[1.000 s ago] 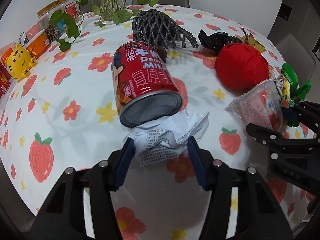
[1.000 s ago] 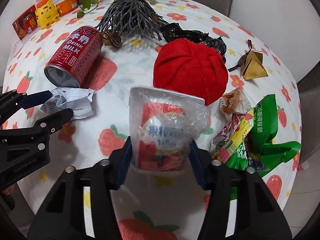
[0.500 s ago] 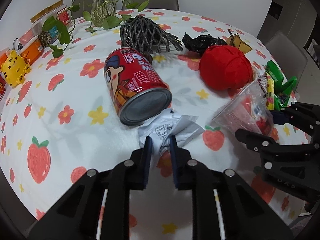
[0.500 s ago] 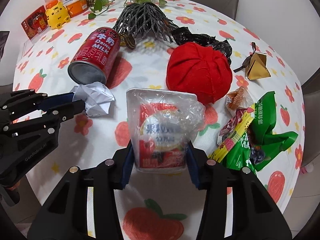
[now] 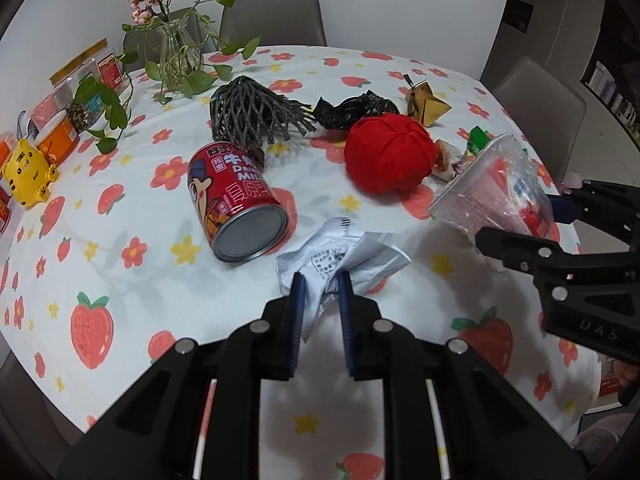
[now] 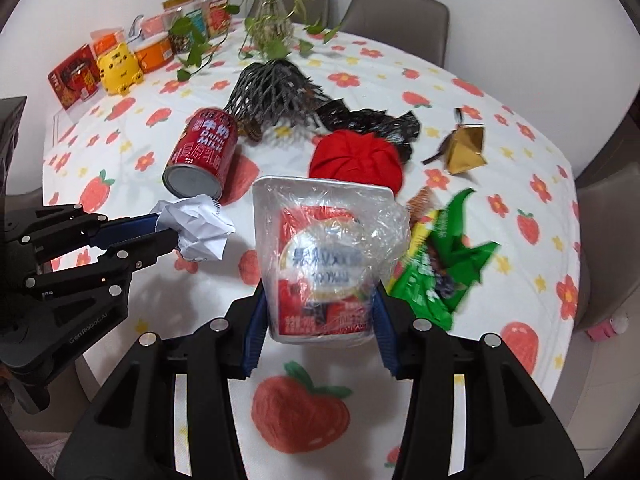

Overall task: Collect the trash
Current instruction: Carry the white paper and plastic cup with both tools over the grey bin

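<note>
Crumpled receipt paper (image 5: 340, 256) sits pinched between the blue pads of the left gripper (image 5: 322, 292), lifted clear of the tablecloth (image 5: 140, 216), just in front of the red milk can (image 5: 236, 204) lying on its side. The right gripper (image 6: 316, 312) clamps a plastic-wrapped yoghurt cup (image 6: 324, 256) by its lower sides, mouth tilted away, also off the cloth.

Surface: round table under a white cloth printed with strawberries and flowers. On it: red cloth ball (image 5: 388, 152), grey foam net (image 5: 248, 112), black wrapper (image 5: 352, 110), gold pyramid box (image 5: 426, 102), green snack bags (image 6: 440, 264), glass vase with vine (image 5: 180, 60), yellow cat figure (image 5: 28, 168). Grey chairs (image 5: 272, 20) ring the table; white wall behind.

Versus one second ago: the left jaws were spread around the paper on the cloth and have since closed on it; both items have risen off the table.
</note>
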Motion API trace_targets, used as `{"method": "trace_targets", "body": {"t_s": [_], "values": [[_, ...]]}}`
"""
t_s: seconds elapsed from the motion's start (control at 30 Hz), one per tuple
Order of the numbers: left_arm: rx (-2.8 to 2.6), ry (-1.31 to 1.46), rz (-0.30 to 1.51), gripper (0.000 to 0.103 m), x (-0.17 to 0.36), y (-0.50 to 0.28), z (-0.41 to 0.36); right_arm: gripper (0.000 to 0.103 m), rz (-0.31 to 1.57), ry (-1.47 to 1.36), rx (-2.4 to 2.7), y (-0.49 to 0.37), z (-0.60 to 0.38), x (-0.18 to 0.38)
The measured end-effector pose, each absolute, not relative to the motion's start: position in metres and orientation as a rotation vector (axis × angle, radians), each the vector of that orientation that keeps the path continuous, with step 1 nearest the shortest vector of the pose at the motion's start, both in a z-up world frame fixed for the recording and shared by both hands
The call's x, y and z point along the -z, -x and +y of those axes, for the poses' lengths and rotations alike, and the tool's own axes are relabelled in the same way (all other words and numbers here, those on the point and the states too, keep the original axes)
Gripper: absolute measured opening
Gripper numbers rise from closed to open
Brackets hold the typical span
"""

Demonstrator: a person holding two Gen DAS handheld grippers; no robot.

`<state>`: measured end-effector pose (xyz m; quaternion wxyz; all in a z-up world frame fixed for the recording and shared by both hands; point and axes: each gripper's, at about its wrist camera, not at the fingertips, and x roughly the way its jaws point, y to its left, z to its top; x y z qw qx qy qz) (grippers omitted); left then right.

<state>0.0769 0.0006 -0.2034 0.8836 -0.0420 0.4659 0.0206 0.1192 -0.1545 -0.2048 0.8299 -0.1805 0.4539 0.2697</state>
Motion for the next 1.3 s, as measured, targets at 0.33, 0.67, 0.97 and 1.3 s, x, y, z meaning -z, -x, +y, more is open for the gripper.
{"method": "trace_targets", "body": {"t_s": [0.33,0.67,0.97,1.3], "values": [[0.146,0.007,0.925,0.018,0.175,-0.086,-0.060,0.045,0.947,0.268,-0.376,-0.096,-0.230,0.190],[0.373,-0.116,0.894,0.018,0.158,-0.085,-0.184,0.045,0.912,0.132,-0.153,-0.059,-0.356,0.175],[0.603,-0.207,0.877,0.018,0.153,-0.049,-0.364,0.045,0.910,0.038,0.097,0.020,-0.531,0.167],[0.900,-0.330,0.899,0.018,0.174,0.006,-0.563,0.045,0.927,-0.143,0.404,0.120,-0.717,0.179]]}}
